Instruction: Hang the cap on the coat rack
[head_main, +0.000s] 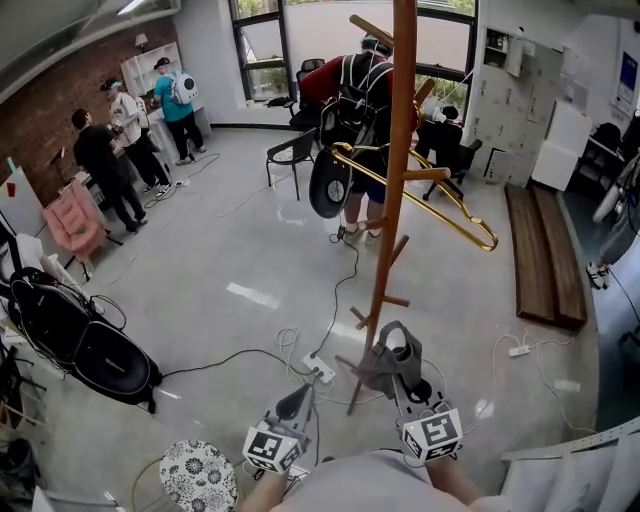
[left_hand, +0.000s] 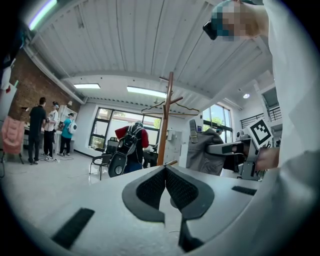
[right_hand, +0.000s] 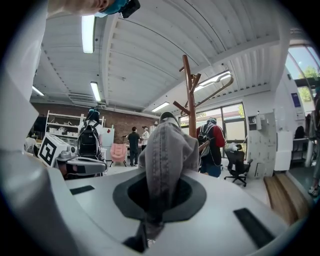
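A grey denim cap stands up between the jaws of my right gripper, which is shut on its fabric. In the head view the cap hangs just in front of the right gripper, close to the lower pegs of the wooden coat rack. The rack's pole rises right behind the cap in the right gripper view. My left gripper sits to the left, shut with nothing in it; its pads meet. From the left gripper view the cap and rack show ahead.
A gold hanger hangs on the rack's pegs. A person with a backpack stands behind the rack, and others stand at the far left. Cables and a power strip lie on the floor by the rack's base. Black bags sit left, wooden planks right.
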